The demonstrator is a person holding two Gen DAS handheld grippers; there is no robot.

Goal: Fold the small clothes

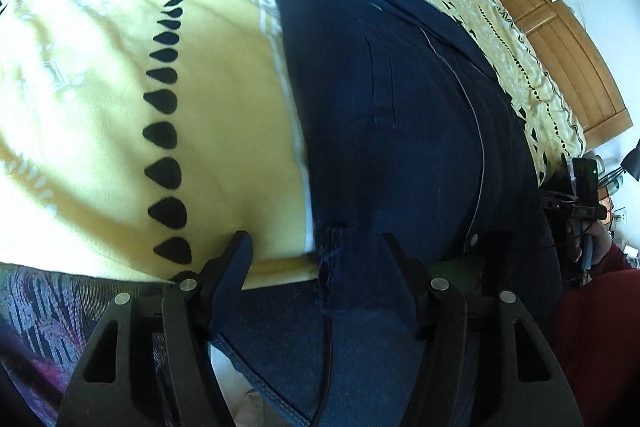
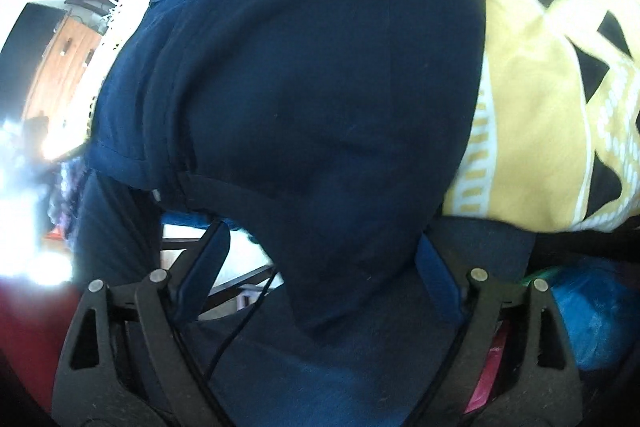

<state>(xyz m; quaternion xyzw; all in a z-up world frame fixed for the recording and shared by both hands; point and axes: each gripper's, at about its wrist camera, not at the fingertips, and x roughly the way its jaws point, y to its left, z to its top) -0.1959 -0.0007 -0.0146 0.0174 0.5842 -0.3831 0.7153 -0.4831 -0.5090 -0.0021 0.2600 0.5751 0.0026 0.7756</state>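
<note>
While the navy garment (image 1: pixel 392 99) lay lengthwise on the bed's yellow blanket (image 1: pixel 100 87), running straight away from both tools, its near hem sat between the spread fingers of the left tool (image 1: pixel 318 247) and right tool (image 2: pixel 324 247), neither clamped.

My left camera is bright and mostly sharp, with sun and soft shadows on the yellow blanket (image 1: pixel 100 87), and the bed bends into a round shape with black corners. My right camera is blurry, and strong white glare washes out its left edge and top right corner. The dark blue garment (image 2: pixel 320 87) looks almost black there.
</note>
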